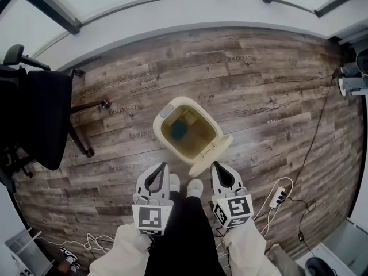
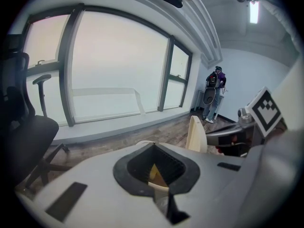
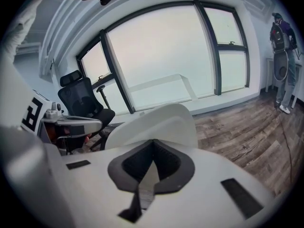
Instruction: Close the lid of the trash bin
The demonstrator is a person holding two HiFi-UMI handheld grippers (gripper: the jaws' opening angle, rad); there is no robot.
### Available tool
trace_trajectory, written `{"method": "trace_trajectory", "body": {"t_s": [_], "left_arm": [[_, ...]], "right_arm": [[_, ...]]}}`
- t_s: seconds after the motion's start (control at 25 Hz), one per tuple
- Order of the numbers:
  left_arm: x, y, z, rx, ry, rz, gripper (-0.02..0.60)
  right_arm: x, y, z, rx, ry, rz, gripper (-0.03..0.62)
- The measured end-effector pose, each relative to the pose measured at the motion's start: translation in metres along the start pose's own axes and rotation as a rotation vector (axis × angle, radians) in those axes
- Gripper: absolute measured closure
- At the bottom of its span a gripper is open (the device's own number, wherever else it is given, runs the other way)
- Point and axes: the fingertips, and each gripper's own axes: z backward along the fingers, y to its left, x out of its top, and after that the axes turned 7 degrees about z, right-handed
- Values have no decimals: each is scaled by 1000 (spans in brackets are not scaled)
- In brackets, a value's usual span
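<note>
I am holding the left tool [image 1: 163, 167] and right tool [image 1: 214, 166] shut and empty just behind the raised lid [image 1: 211, 151] of the trash bin [image 1: 157, 129], which is standing mid-floor [image 1: 264, 91], probably so a forward push tips it closed.

The way just ahead of both tongs is blocked by the open trash bin [image 1: 198, 109], and its lid [image 1: 211, 153] is raised directly before the right gripper [image 1: 214, 165]. Bare floor [image 1: 259, 79] is left free beyond the bin. An office chair [image 1: 34, 117] is seen well to the left of the left gripper [image 1: 165, 165], and cables [image 1: 315, 137] are strewn to the right.
</note>
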Motion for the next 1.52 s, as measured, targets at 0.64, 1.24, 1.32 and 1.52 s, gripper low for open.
{"method": "trace_trajectory", "body": {"t_s": [0.64,1.24,1.32,1.52], "left_arm": [[2,50,-16,46,32,54,574],[-3,80,-24,84,36,79,575],[-7,83,-25,91,41,84,575],[-8,83,-28,86,53,102,574]], "right_arm": [[10,23,-77,80,53,67,571],[-31,21,-126,100,183,88,571],[-37,19,-129,101,197,92,571],[-48,17,-136,102,221,87,571]]}}
